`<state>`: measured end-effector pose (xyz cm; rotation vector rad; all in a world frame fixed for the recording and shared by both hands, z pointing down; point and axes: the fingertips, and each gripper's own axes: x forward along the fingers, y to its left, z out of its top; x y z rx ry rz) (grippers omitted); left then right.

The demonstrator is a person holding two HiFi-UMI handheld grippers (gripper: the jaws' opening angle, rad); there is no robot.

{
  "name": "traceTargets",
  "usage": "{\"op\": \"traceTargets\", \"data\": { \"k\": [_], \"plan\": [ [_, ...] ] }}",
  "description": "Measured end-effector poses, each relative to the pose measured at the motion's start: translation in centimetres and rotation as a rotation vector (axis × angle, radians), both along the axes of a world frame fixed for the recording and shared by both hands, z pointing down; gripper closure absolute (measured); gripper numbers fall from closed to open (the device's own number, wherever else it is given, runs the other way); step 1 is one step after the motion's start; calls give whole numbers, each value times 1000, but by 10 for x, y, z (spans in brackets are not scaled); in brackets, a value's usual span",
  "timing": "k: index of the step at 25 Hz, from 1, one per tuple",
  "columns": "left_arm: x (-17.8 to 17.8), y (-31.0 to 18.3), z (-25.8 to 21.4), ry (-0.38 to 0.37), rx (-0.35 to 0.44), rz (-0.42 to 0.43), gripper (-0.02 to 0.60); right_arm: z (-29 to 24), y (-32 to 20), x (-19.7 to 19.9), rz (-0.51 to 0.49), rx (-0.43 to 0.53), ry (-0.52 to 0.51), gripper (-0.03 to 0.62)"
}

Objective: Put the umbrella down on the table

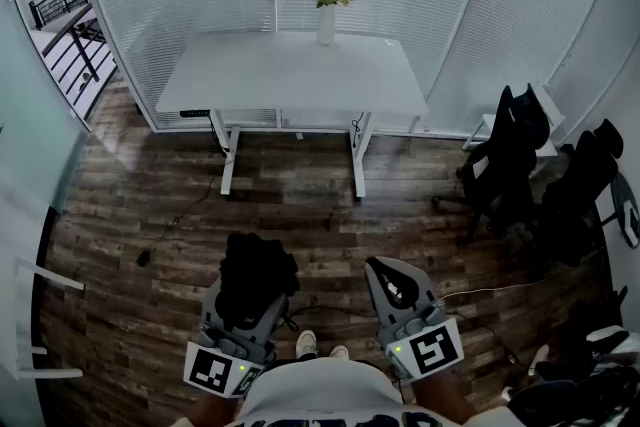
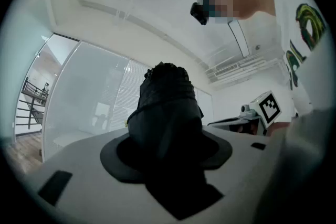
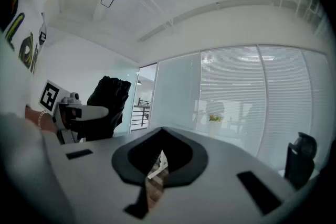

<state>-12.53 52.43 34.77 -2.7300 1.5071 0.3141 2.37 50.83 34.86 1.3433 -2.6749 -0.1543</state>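
Observation:
A folded black umbrella (image 1: 258, 273) stands in my left gripper (image 1: 250, 307), whose jaws are shut on its lower part; in the left gripper view the umbrella (image 2: 166, 105) rises from between the jaws and fills the centre. My right gripper (image 1: 388, 277) is held beside it at the same height, its jaws drawn together to a thin slit with nothing between them. The white table (image 1: 290, 75) stands well ahead across the wood floor, apart from both grippers. In the right gripper view the umbrella (image 3: 107, 105) shows at the left.
A white vase of yellow flowers (image 1: 327, 15) stands at the table's far edge. Two black office chairs (image 1: 510, 165) are at the right. Glass walls with blinds close the room behind the table. Cables lie on the floor under the table.

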Motion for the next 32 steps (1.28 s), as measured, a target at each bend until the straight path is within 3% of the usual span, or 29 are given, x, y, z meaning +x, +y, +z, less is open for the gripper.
{"op": "traceTargets", "data": {
  "k": [16, 22, 32],
  "plan": [
    [-6, -33, 4, 21, -4, 24, 333, 6, -39, -2, 31, 8, -43, 585],
    [-1, -77, 3, 23, 1, 4, 333, 3, -87, 4, 17, 29, -51, 585],
    [41, -188, -17, 31, 13, -15, 333, -14, -197, 48, 3, 38, -54, 585]
  ]
}}
